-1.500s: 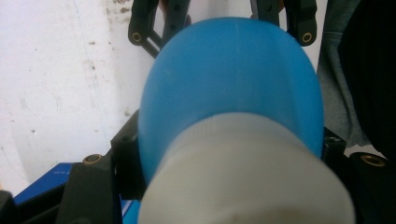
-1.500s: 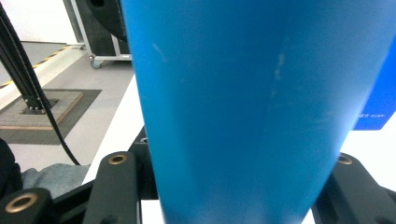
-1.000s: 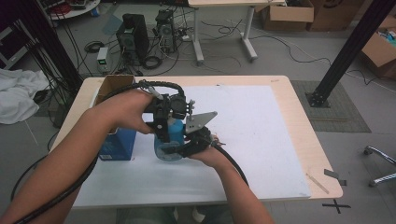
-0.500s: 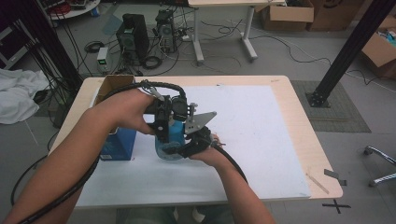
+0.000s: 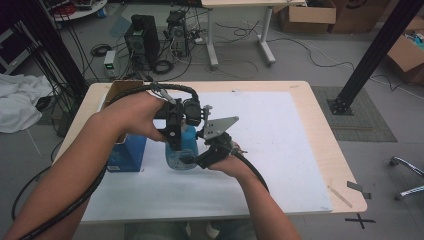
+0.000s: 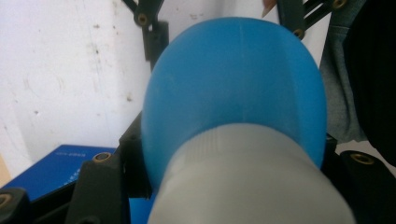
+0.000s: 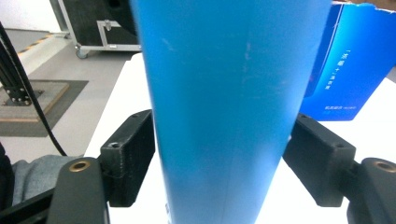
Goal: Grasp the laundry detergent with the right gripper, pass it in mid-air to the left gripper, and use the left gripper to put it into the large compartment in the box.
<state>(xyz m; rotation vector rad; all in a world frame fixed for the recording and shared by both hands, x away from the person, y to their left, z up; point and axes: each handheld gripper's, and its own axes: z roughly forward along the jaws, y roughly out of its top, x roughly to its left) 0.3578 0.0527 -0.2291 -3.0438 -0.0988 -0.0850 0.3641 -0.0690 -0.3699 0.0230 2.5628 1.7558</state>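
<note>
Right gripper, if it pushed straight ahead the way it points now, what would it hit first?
The blue bottle standing between the right gripper's jaws; behind it stands the blue box, though how far off is unclear.

Black hand-held gripper with brass screws, thick black cable, grey three-cornered plate.

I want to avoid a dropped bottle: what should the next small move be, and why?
Probably close the right gripper again on the blue bottle. Its jaws have just been opening and now merely flank the body, so the left gripper, clamped on the grey cap, seems to be the only firm hold.
</note>
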